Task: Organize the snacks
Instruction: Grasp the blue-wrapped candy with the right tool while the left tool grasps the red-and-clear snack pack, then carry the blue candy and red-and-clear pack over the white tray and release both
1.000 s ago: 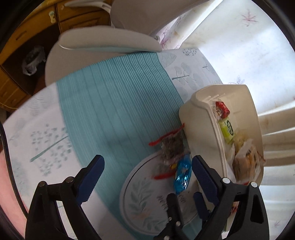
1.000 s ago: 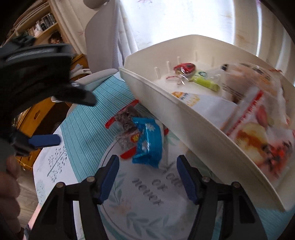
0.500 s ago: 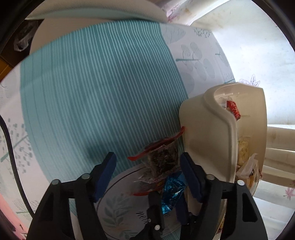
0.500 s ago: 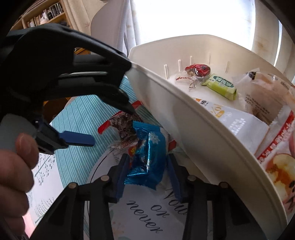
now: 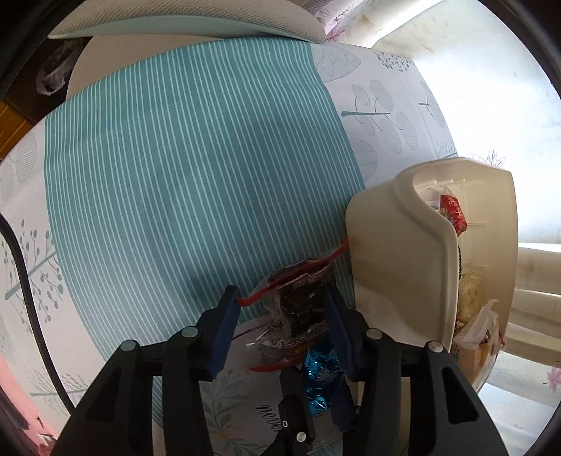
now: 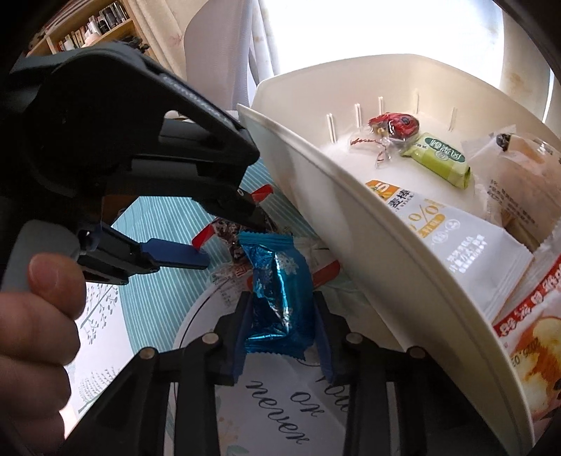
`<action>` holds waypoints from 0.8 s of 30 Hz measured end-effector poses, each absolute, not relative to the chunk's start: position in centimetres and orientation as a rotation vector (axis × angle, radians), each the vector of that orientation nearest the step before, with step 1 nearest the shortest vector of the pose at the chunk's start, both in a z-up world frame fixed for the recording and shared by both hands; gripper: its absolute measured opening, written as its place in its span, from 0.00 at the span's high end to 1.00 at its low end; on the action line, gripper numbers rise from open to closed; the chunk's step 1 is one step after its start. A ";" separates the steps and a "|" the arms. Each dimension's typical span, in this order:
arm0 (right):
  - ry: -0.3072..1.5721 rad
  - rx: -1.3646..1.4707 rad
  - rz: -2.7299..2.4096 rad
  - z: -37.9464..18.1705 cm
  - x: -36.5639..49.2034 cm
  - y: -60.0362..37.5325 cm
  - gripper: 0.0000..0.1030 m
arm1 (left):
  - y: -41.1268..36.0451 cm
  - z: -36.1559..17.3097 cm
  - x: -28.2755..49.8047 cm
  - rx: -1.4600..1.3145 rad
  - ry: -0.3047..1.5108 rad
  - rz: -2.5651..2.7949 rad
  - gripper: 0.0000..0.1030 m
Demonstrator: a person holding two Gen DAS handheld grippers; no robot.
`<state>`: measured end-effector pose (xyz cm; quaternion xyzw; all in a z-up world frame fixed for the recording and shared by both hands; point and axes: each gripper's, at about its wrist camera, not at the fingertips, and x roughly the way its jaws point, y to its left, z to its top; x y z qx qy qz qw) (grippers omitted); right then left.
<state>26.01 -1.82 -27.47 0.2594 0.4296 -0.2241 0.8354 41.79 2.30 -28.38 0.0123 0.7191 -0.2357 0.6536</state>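
Observation:
A clear red-edged packet of dark snack [image 5: 298, 312] and a blue foil packet [image 6: 280, 298] lie on a round white plate [image 6: 280, 403] beside a cream basket [image 6: 350, 217]. My left gripper [image 5: 280, 315] straddles the clear packet, its pads close to the packet's sides but still apart. My right gripper [image 6: 280, 315] has closed around the blue packet, pads at its sides. The blue packet also shows in the left wrist view [image 5: 317, 379], below the clear packet. The basket [image 5: 396, 273] holds several packets, among them a red sweet [image 6: 396, 126] and a green packet [image 6: 438, 159].
The plate sits on a teal striped cloth [image 5: 193, 182] over a leaf-print tablecloth [image 5: 378, 115]. A grey chair [image 5: 189, 21] stands beyond the table's far edge. The left gripper's body [image 6: 122, 140] and the hand [image 6: 35, 333] fill the left of the right wrist view.
Both grippers moved down onto the plate and narrowed: the left around the clear packet, the right around the blue packet.

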 end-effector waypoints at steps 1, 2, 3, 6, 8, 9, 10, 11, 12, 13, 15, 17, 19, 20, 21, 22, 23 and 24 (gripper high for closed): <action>0.915 0.554 -0.469 -27.5 26.0 -1.9 0.68 | 2.8 -28.3 41.8 0.018 1.636 -0.535 0.56; 0.918 0.557 -0.465 -27.5 26.0 -2.1 0.69 | 2.9 -28.4 41.7 0.005 1.641 -0.535 0.58; 0.923 0.558 -0.461 -27.4 26.0 -2.1 0.69 | 3.2 -28.5 41.7 -0.004 1.645 -0.539 0.60; 0.937 0.560 -0.446 -27.3 26.1 -2.4 0.69 | 3.4 -28.6 41.6 -0.030 1.661 -0.550 0.65; 0.945 0.567 -0.438 -27.0 26.3 -3.2 0.69 | 3.7 -28.7 41.6 -0.046 1.668 -0.554 0.68; 0.950 0.567 -0.436 -26.9 26.3 -3.4 0.69 | 3.8 -28.8 41.6 -0.063 1.673 -0.554 0.69; 0.958 0.566 -0.434 -26.9 26.4 -3.5 0.69 | 4.0 -28.9 41.6 -0.075 1.677 -0.552 0.69; 0.963 0.568 -0.431 -26.9 26.2 -3.6 0.69 | 4.3 -28.9 41.6 -0.088 1.681 -0.550 0.71; 0.968 0.571 -0.428 -26.9 26.2 -3.6 0.69 | 4.5 -28.9 41.6 -0.101 1.684 -0.550 0.73; 0.975 0.573 -0.425 -26.8 26.1 -3.7 0.69 | 4.8 -28.8 41.6 -0.109 1.684 -0.551 0.73; 0.988 0.579 -0.413 -26.6 25.8 -3.9 0.69 | 5.3 -28.5 41.5 -0.121 1.684 -0.555 0.76; 1.002 0.581 -0.405 -26.5 25.4 -3.9 0.69 | 5.8 -28.2 41.4 -0.132 1.688 -0.555 0.78; 1.017 0.582 -0.396 -26.4 25.1 -4.0 0.69 | 6.1 -28.1 41.3 -0.139 1.693 -0.555 0.79; 1.023 0.583 -0.391 -26.2 24.9 -4.0 0.69 | 6.2 -28.0 41.2 -0.138 1.692 -0.555 0.79; 1.030 0.582 -0.386 -26.1 24.7 -4.0 0.69 | 6.2 -27.8 41.1 -0.139 1.690 -0.553 0.79; 1.034 0.580 -0.384 -26.1 24.6 -4.2 0.69 | 6.4 -27.7 41.0 -0.139 1.690 -0.552 0.79; 1.041 0.576 -0.379 -25.9 24.4 -4.2 0.69 | 6.8 -27.5 40.8 -0.140 1.691 -0.550 0.79; 1.047 0.570 -0.374 -25.8 24.2 -4.2 0.69 | 7.2 -27.3 40.7 -0.143 1.691 -0.547 0.79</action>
